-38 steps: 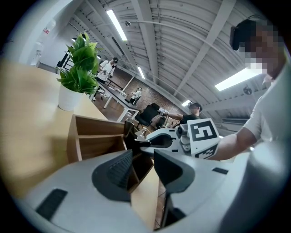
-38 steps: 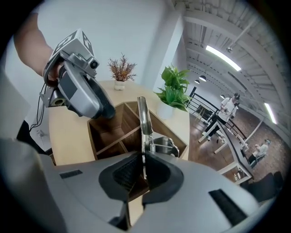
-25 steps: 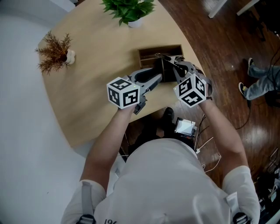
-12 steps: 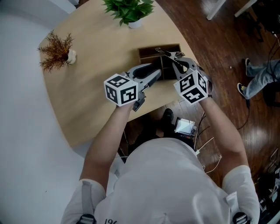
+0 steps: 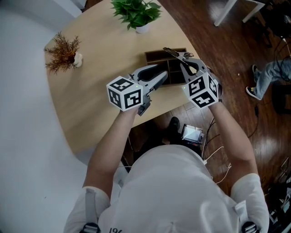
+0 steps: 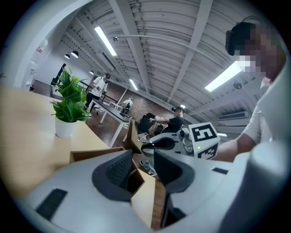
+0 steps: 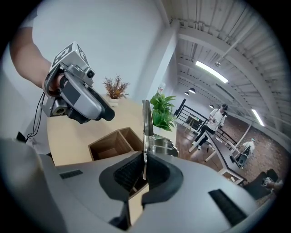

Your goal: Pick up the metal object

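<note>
A thin metal object [image 7: 146, 123] with a flat strip handle and a coiled part stands up between the jaws of my right gripper [image 7: 143, 175], which is shut on it. From the head view the metal object [image 5: 174, 53] hangs over the dark wooden box [image 5: 157, 56] with the right gripper [image 5: 184, 61] just behind it. My left gripper [image 5: 157, 79] hovers at the box's near left side, open with nothing between its fingers. Through the left gripper [image 6: 143, 166] I see a box corner [image 6: 91, 154] below and the right gripper [image 6: 168, 143] beyond.
The box stands near the right edge of a rounded wooden table [image 5: 100, 59]. A green potted plant [image 5: 136, 11] is at the far edge and a dried brown plant [image 5: 63, 50] at the far left. A seated person's feet [image 5: 252, 91] rest on the floor at right.
The right gripper has drifted slightly farther and higher over the box with the metal object in it. The left gripper has barely shifted and stays open.
</note>
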The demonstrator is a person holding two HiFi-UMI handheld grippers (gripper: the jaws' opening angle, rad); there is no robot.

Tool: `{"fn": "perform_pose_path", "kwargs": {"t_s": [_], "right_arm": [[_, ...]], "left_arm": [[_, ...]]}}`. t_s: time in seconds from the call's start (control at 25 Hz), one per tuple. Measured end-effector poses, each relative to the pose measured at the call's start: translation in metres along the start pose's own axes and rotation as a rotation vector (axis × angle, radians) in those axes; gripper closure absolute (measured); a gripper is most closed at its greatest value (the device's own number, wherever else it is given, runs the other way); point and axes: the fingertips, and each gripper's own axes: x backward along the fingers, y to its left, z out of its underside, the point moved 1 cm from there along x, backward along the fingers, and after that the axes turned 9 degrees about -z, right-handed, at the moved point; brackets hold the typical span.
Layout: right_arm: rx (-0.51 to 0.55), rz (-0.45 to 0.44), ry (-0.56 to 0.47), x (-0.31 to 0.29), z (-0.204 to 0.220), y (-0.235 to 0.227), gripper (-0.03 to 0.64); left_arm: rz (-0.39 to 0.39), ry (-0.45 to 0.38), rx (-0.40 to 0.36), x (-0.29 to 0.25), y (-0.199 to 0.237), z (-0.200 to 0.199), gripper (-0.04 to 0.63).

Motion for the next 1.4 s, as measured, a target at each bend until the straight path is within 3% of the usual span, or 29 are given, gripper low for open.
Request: {"fn": "perform_pose_path", "kwargs": {"t_s": [1.4], "right_arm": [[0.024,0.158,-0.195,0.116,-0.065,0.001,0.612]], "left_arm": [[0.068,-0.220,-0.136,0.075,-0.091,-0.067,0.469]]}}
